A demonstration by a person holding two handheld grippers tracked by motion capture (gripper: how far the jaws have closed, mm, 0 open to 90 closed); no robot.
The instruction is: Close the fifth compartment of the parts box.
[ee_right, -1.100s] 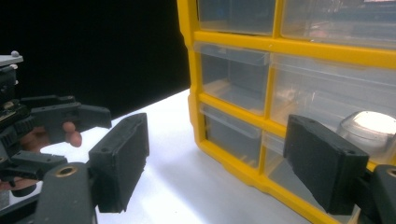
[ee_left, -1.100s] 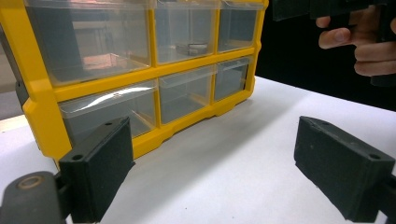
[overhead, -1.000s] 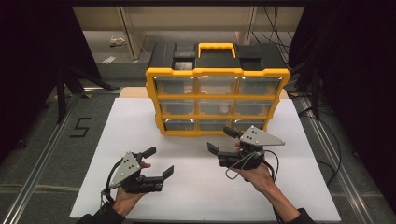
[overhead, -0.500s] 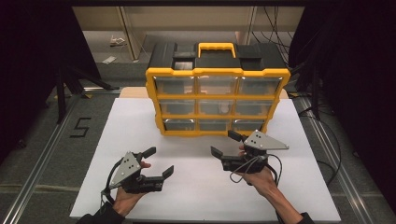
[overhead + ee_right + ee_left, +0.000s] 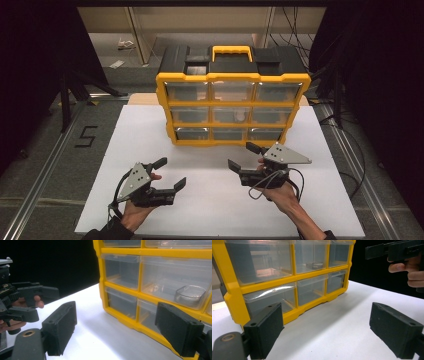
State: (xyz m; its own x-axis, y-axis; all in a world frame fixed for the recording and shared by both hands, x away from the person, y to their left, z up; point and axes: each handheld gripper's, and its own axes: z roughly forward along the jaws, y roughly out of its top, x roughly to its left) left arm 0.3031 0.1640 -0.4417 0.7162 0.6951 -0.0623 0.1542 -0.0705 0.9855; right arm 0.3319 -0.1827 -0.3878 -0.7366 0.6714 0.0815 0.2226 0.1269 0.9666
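Your left tool (image 5: 170, 174) sits at about seven o'clock on the white table (image 5: 210, 210) with its jaws spread wide and nothing between them, and your right tool (image 5: 244, 156) at about five o'clock is spread just as wide and empty. The yellow drawer organizer (image 5: 233, 95) stands upright at twelve o'clock, near both tools but touching neither, its black top carrying a yellow handle (image 5: 231, 51). Through the clear front of its middle drawer you can see a small clear container (image 5: 191, 295).
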